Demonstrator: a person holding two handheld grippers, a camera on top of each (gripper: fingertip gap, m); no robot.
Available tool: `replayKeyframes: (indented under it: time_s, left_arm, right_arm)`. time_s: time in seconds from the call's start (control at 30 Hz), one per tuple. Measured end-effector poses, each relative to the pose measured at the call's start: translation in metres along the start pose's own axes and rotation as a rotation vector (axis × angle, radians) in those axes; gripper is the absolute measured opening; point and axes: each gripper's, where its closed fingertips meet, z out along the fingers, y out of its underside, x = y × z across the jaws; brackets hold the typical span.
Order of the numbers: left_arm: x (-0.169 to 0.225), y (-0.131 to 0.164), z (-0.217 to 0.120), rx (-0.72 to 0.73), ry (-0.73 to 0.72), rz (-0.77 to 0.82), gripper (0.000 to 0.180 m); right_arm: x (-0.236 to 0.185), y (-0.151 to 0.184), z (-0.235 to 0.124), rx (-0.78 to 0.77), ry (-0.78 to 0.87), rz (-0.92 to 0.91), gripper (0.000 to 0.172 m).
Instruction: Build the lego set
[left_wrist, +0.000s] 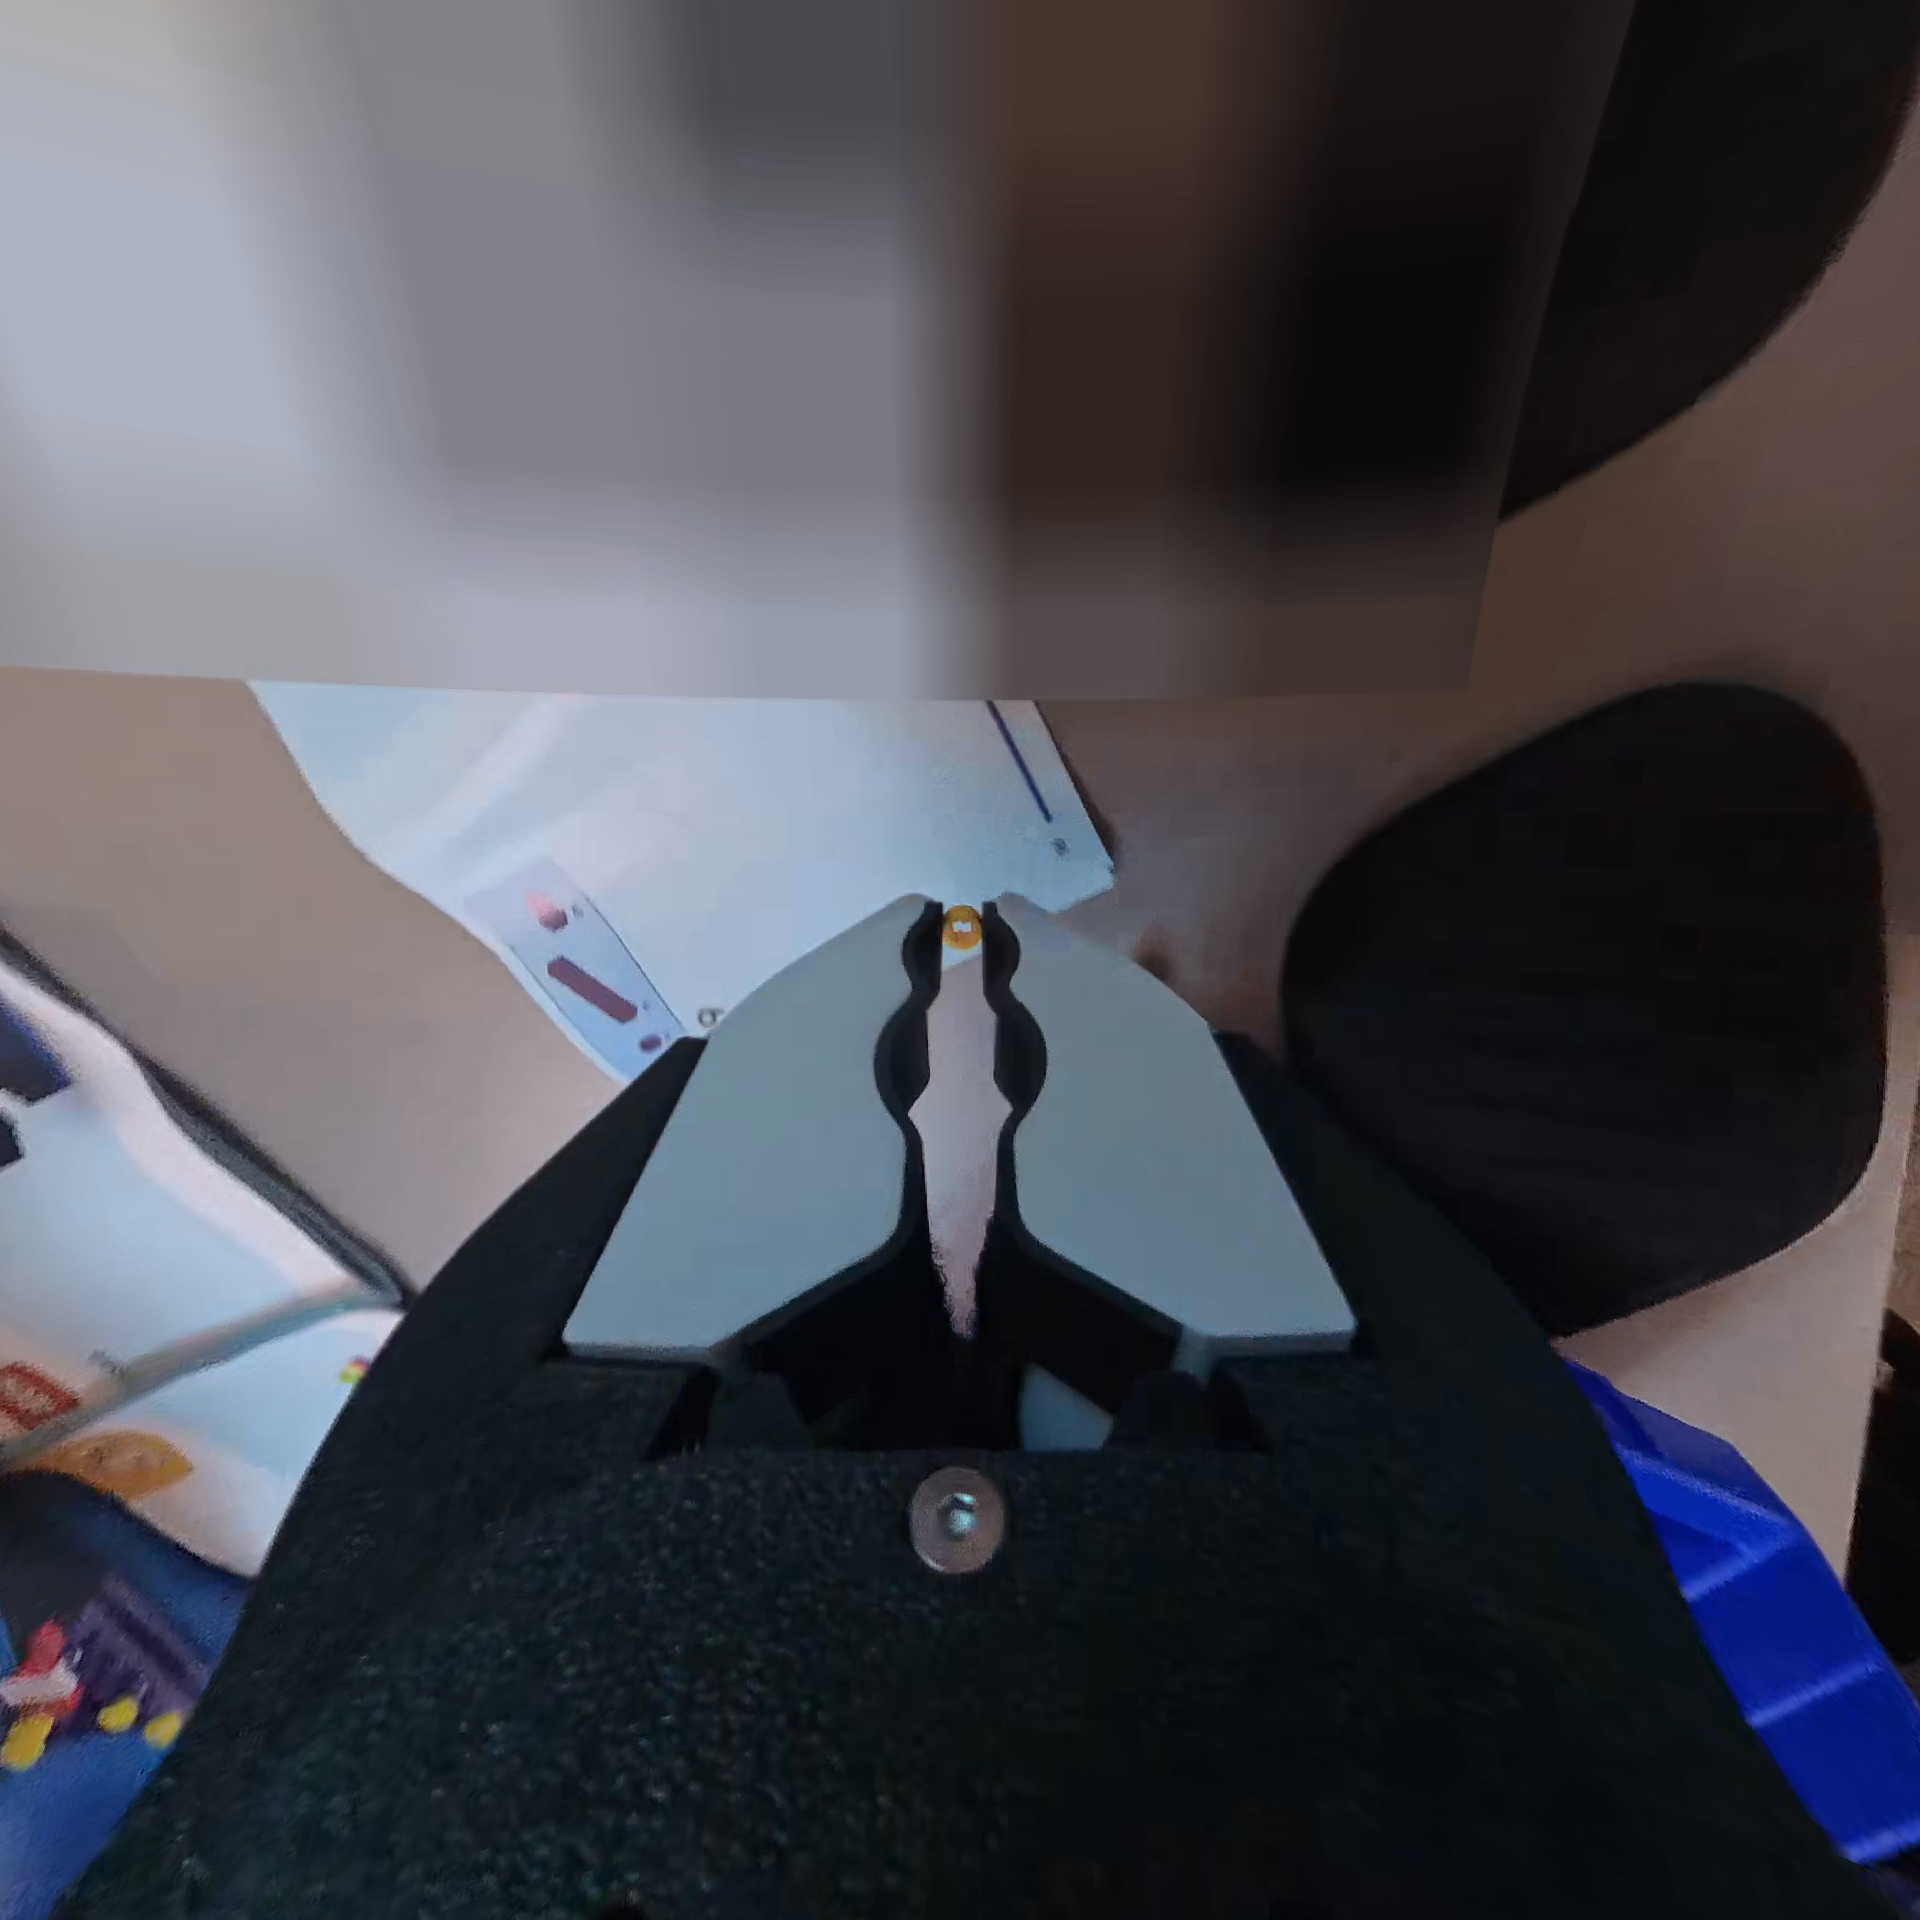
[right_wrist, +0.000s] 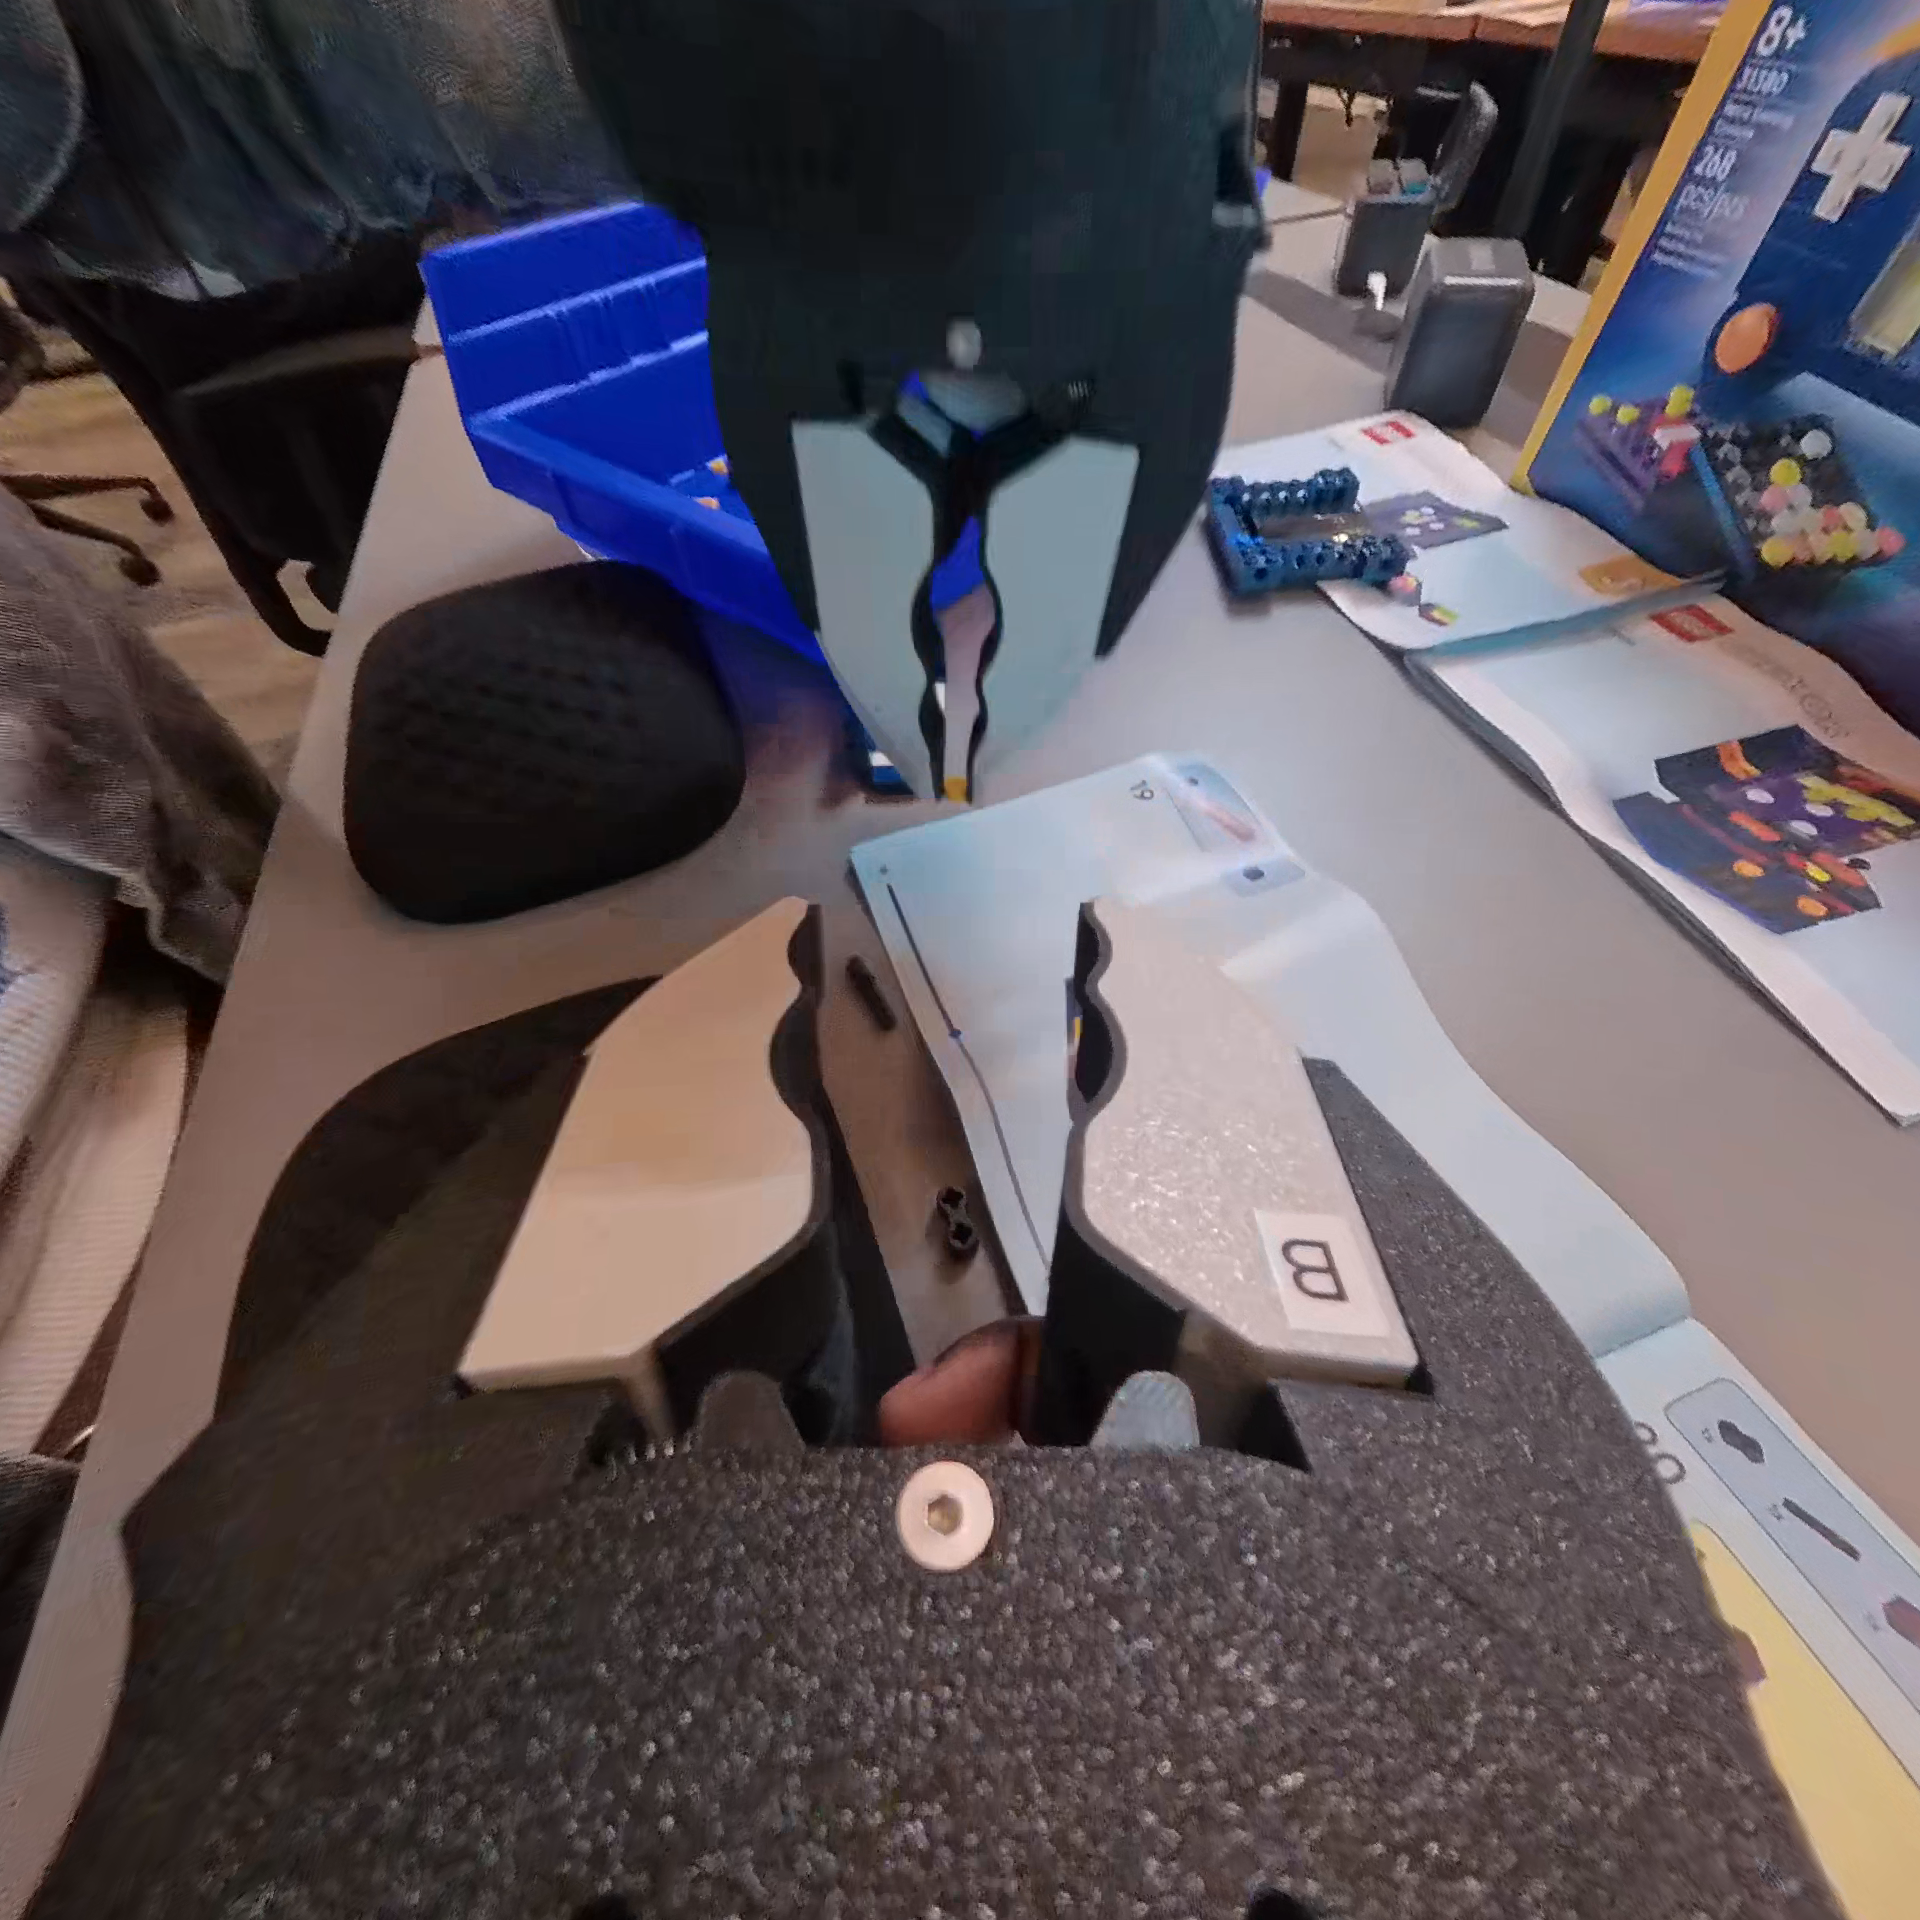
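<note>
Orange, tiny and round, the plastic stud (left_wrist: 962, 927) sits pinched between the left gripper (left_wrist: 962, 925) pads, centre frame over the pale blue booklet page (left_wrist: 727, 821). Right gripper (right_wrist: 940, 940) gapes empty just below, nearest a short black pin (right_wrist: 871, 992).

An office: grey desk (right_wrist: 1351, 665), mesh office chairs (right_wrist: 239, 208), more desks behind.

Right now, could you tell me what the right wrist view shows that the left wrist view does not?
Only the right wrist view: the open right gripper, two small black pieces on the table, a blue brick frame.

Only the left wrist view: the orange piece's round face.

Both: the left gripper pinching that piece, the open booklet, black pad, blue bin.
</note>
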Motion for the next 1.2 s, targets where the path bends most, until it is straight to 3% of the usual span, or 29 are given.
replayKeyframes:
  time_s: [0.2,0.57,0.7,0.83,0.97,1.1,1.2]
  left_arm:
    - [-0.005,0.000,0.019,-0.058,0.027,-0.027,0.009]
    - [-0.002,-0.007,0.013,0.060,-0.007,-0.045,0.019]
    - [-0.012,0.000,0.012,0.046,-0.079,-0.056,0.018]
    - [-0.017,-0.005,-0.022,0.212,-0.268,-0.239,0.014]
    - [0.010,0.022,-0.044,0.176,-0.481,-0.419,0.019]
    - [0.047,0.069,-0.056,0.061,-0.681,-0.677,0.046]
    - [0.071,0.062,-0.055,0.199,-0.705,-0.745,0.057]
  right_arm:
    - [0.001,0.006,0.000,-0.047,0.014,-0.009,0.047]
    - [-0.002,0.003,-0.001,-0.054,0.028,-0.053,0.048]
    - [-0.001,0.004,-0.002,-0.057,0.032,-0.049,0.048]
    - [-0.002,0.004,-0.002,-0.061,0.037,-0.059,0.048]
    - [-0.004,0.000,-0.003,-0.056,0.047,-0.082,0.048]
    - [-0.005,-0.001,-0.003,-0.063,0.059,-0.115,0.048]
    - [-0.005,-0.002,-0.004,-0.058,0.065,-0.118,0.048]
